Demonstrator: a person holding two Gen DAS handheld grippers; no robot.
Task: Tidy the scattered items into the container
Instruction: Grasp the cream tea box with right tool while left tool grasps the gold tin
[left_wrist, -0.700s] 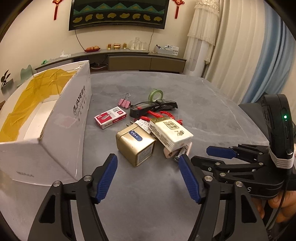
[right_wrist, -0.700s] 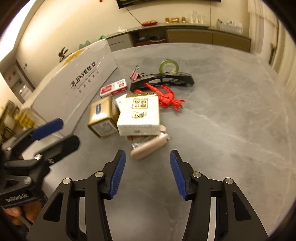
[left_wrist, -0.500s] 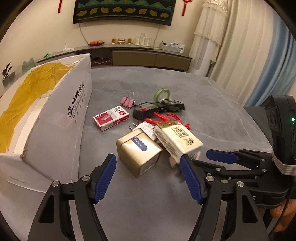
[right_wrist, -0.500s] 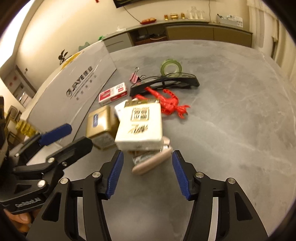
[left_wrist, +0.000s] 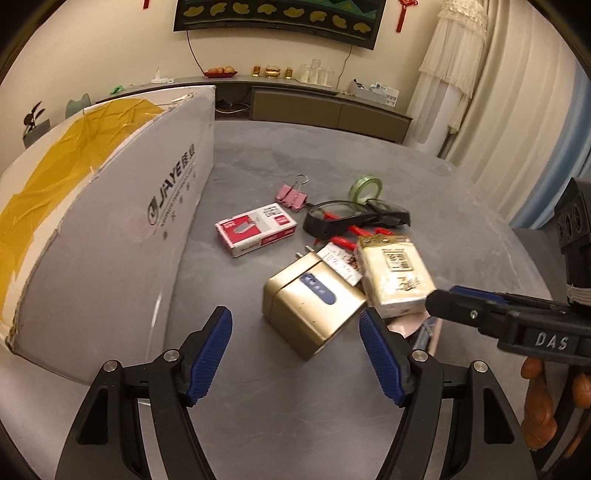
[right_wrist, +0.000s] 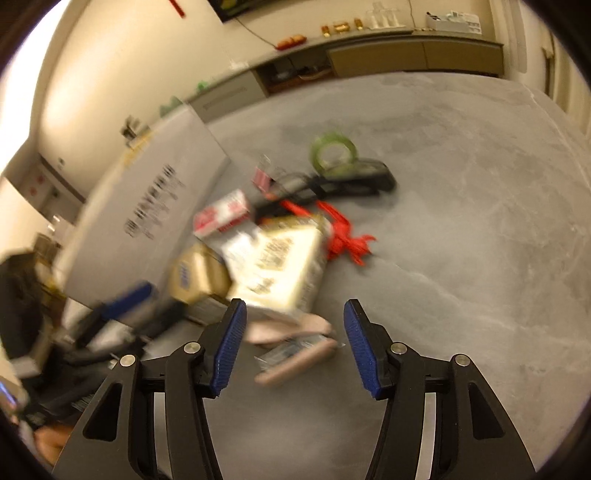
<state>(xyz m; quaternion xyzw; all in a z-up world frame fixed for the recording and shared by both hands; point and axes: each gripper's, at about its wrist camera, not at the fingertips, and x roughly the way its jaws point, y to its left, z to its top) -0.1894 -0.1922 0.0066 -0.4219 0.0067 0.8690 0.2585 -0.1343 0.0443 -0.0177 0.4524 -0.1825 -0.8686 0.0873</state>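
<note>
Gold metal fills the gap ahead of your left gripper (left_wrist: 295, 339): the small gold tin (left_wrist: 314, 306) sits at lower centre of the left view, just beyond the blue pads, which stand wide apart and hold nothing. Your right gripper (right_wrist: 291, 339) is likewise spread and empty, with the pink stapler (right_wrist: 295, 354) lying between its fingertips at the bottom centre of that blurred frame, partly under the cream box (right_wrist: 284, 262).

The cardboard container (left_wrist: 110, 221) fills the left side of the left view, its open top at upper left; nothing from the pile looks to be in it yet, though most of its floor is hidden. Red staple box (left_wrist: 255, 229), pink binder clip (left_wrist: 291, 195), green tape roll (left_wrist: 365, 186), black glasses (left_wrist: 354, 218) and a red plastic piece (right_wrist: 343, 236) wait on the grey table (left_wrist: 461, 221), right of centre.

You appear to be in the approach for the first picks. Next, push each gripper forward so the pads straddle its target, then squeeze. The tin sits corner-on to your left pads, so turn the wrist to meet flat faces or it may twist out. The stapler is pinned beneath the cream box; expect that box to shift as you lift.
</note>
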